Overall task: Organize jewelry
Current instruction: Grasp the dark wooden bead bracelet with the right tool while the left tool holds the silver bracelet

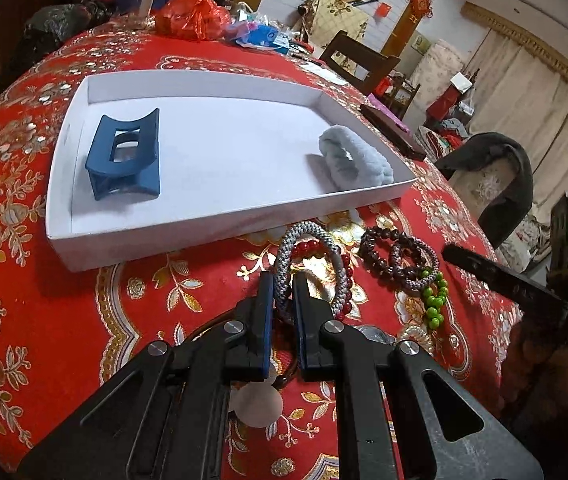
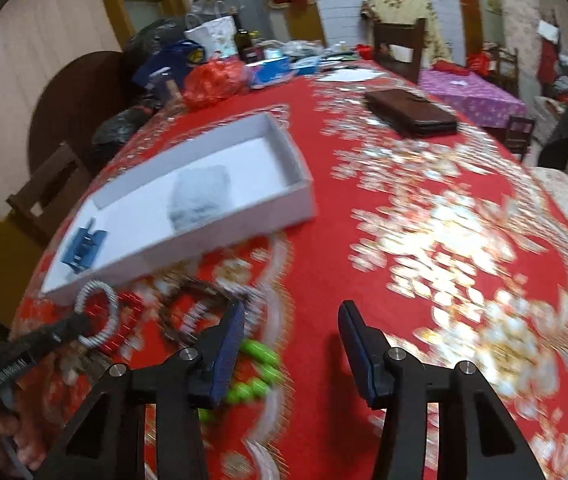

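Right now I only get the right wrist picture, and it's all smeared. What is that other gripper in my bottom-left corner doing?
Observer: The left gripper is shut on a grey braided bracelet, just in front of the white tray.
Operator: And the pale lump in the tray, is that jewelry?
Observer: No, it's a fluffy light-blue scrunchie, lying against the tray's right wall.

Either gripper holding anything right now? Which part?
The left gripper pinches the grey braided bracelet at its near edge. The right gripper is open, holding nothing.
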`<state>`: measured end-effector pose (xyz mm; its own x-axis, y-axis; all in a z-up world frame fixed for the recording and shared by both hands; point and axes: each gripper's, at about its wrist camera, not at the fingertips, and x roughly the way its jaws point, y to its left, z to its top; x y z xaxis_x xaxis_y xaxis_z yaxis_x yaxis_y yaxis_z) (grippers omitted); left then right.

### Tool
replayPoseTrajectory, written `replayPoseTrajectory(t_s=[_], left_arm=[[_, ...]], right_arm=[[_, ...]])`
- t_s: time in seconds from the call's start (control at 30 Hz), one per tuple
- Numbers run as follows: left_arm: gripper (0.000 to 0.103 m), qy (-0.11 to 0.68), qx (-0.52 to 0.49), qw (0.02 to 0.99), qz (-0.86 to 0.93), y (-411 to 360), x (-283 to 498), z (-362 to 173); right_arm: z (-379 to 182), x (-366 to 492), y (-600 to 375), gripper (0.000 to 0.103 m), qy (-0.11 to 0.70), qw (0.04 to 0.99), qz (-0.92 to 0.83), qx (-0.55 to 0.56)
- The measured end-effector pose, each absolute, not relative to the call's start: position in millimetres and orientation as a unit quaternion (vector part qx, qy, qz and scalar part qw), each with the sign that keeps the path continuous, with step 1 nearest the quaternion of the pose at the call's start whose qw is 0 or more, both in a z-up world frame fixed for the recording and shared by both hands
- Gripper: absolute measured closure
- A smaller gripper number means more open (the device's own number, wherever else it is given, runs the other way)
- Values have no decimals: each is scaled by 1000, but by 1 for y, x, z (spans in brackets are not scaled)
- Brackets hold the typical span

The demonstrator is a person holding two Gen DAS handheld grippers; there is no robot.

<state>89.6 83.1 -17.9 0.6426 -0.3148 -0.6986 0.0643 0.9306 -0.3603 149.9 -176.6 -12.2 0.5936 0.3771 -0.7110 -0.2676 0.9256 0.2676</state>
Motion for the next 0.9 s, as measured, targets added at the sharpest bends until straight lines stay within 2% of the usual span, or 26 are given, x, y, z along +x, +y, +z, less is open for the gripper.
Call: replayPoseTrajectory(t_s=[0.1,0.13,0.17,0.23,0.33,0.7,0.9], left_arm=[[95,414,-155,891,-105,84,89,-20],[95,416,-154,890,-104,84,90,-21],[95,416,-152,891,-103,83,89,-21],[95,415,-150,891,-102,82,89,-21],[95,413,-146,894,-99,83,88,-19],[95,405,-125,902,-89,76,85,-15],[95,408,-128,900,-84,78,87,-16]], right_arm=[[-19,158,-164,59,431,880,190,65],[-22,159,-161,65,439,875,194,63],[-21,157,-158,81,433,880,189,47],[-20,156,-158,95,432,876,207,54],[-10,147,-165,96,409,887,208,55],[41,107,-201,97,301,894,287,163],[45,102,-204,97,299,899,278,158]])
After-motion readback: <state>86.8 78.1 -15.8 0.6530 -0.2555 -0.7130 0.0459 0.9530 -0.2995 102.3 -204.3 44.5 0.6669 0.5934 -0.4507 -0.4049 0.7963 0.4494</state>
